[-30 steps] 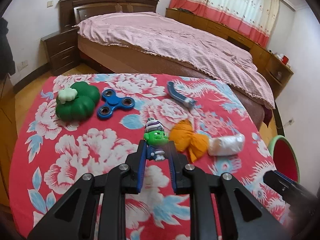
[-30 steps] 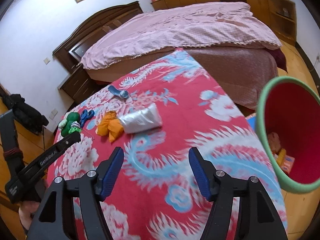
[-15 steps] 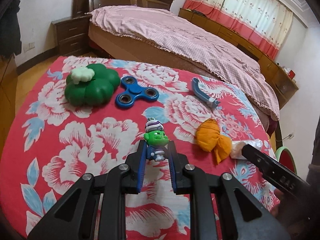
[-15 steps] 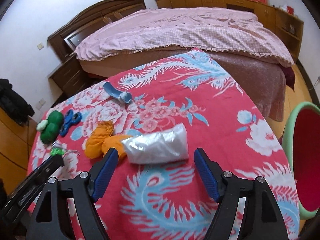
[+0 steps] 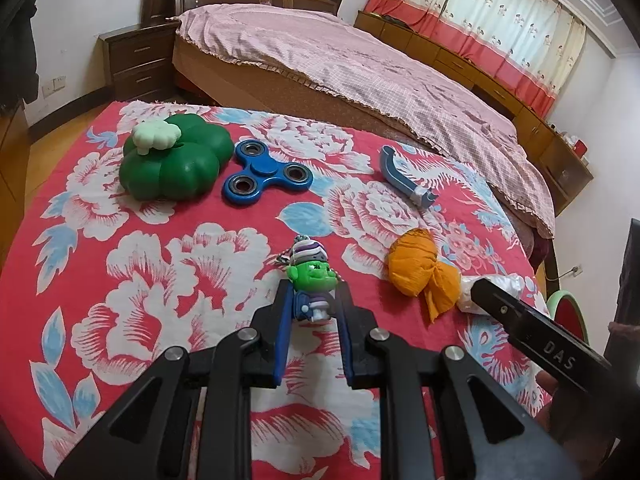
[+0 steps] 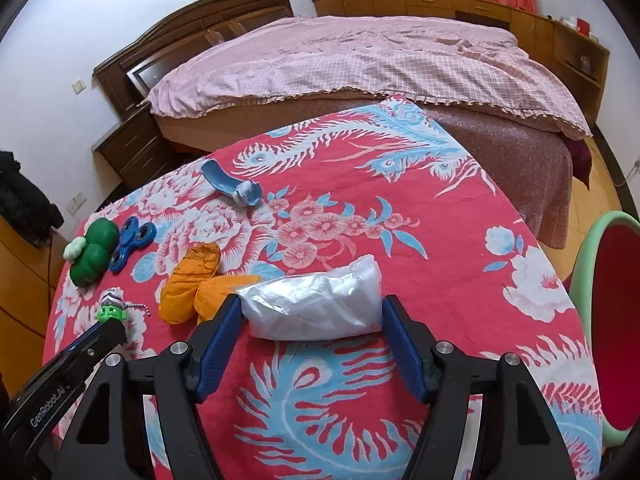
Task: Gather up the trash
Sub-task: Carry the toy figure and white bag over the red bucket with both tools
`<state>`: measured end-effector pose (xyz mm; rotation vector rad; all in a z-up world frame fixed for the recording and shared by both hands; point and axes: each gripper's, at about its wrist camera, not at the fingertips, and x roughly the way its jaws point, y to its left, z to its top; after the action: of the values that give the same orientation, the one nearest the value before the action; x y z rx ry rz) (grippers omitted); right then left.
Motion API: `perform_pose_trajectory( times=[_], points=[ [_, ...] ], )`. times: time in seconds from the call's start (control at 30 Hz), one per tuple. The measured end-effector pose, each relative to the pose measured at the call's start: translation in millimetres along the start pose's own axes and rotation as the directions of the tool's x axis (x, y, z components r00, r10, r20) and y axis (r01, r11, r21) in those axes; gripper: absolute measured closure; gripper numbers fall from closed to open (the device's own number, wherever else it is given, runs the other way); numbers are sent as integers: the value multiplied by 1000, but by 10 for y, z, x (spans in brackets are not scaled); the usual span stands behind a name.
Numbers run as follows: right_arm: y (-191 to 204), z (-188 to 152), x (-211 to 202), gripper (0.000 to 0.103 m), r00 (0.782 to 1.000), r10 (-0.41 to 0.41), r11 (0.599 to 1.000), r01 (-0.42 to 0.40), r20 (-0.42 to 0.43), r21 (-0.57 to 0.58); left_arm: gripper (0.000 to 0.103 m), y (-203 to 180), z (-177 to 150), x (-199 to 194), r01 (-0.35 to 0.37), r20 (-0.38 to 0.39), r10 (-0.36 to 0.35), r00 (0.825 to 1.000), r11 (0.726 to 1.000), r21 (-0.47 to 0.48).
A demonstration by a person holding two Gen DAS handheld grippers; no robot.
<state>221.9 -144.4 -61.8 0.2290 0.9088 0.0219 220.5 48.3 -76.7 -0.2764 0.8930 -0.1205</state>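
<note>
Your right claw (image 6: 312,316) straddles the plastic bag (image 6: 316,304), jaws apart; your left claw (image 5: 312,308) is clamped on the toy figure (image 5: 314,280). Orange wrapper (image 6: 192,284) remains.

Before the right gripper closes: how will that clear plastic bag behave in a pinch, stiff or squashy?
The plastic bag looks crumpled and thin, so it will likely squash and crease rather than resist. It seems light for its bulk, so a nudge may slide it on the tablecloth. The film looks glossy, possibly slippery; the open right gripper straddles it end to end.
</note>
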Motion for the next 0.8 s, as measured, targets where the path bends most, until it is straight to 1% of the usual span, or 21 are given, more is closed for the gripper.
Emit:
perform_pose_trajectory(
  times=[0.23,0.37,0.53,0.8],
  points=[
    [-64,-72,-279,32,999,33,999,-34,30,18,83,-26,4,-25,3,10,-4,1000,1000,5],
    [-162,-139,-470,32,998,41,998,-43,42,46,83,-66,10,-81,29,8,-29,1000,1000,-1],
    [-310,-235,-722,32,997,38,996,-43,66,81,83,-192,-7,-245,45,25,-45,999,999,25],
    [-595,-406,-1164,31,993,33,989,-49,117,141,83,-446,-123,-551,81,34,-83,996,994,72]
  ],
)
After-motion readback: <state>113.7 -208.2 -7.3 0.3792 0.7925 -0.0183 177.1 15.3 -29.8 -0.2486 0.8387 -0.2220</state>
